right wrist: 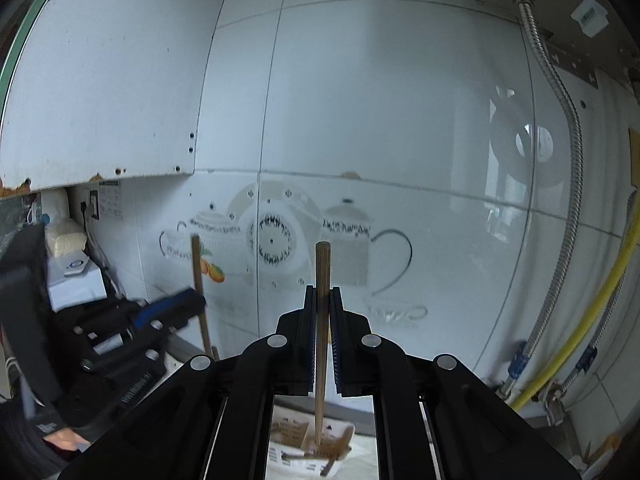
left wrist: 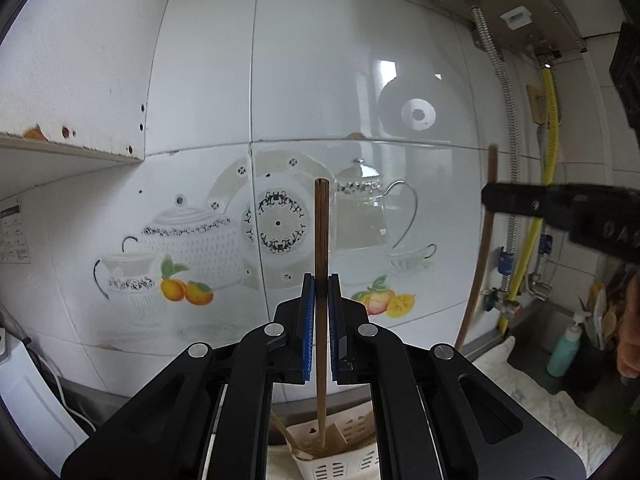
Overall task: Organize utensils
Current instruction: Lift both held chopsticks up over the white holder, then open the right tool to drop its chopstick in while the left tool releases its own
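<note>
Left gripper [left wrist: 321, 280] clamped on one chopstick [left wrist: 321, 240], right gripper [right wrist: 321, 292] clamped on another chopstick [right wrist: 322, 280], both upright, tips just above the slotted basket [left wrist: 340, 452]. Best lowered straight into a compartment, easing open only once seated, never mid-air.

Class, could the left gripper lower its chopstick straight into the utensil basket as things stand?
Probably yes. The left gripper holds its chopstick upright, the tip already at the cream basket below. Nothing shows between them; the right gripper is off to the side.
</note>
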The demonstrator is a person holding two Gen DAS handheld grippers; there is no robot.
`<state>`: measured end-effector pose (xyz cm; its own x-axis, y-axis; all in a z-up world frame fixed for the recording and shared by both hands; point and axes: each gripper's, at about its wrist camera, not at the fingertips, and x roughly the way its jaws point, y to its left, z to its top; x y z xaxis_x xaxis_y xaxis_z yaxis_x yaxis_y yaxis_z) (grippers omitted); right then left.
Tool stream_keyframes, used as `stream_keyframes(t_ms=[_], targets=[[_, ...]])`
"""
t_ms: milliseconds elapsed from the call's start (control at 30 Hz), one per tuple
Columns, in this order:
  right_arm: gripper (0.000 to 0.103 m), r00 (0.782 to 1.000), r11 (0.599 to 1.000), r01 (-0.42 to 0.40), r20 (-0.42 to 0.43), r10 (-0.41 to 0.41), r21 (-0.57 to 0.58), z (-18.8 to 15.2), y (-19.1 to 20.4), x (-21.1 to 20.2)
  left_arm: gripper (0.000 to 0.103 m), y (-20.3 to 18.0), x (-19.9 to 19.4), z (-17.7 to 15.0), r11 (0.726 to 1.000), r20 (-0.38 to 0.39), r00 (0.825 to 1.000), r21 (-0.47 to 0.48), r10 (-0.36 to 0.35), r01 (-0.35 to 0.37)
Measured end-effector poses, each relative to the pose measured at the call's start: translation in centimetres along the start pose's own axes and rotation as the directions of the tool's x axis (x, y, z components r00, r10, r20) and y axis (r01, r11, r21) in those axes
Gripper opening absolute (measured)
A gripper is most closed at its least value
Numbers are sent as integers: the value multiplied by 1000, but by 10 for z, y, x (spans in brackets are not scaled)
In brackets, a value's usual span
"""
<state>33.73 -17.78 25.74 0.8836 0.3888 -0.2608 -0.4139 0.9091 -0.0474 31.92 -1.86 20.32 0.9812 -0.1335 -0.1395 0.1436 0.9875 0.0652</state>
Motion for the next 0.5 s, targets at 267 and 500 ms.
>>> stream_keyframes(t_ms=[267, 500], targets=[[7, 999, 1000, 13, -31, -13, -15, -13, -2, 27, 5, 6, 33, -26, 999, -48, 999, -29, 15, -17], [7, 997, 999, 13, -75, -10, 37, -37, -18, 52, 5, 13, 44, -42, 999, -72, 997, -31, 23, -25]])
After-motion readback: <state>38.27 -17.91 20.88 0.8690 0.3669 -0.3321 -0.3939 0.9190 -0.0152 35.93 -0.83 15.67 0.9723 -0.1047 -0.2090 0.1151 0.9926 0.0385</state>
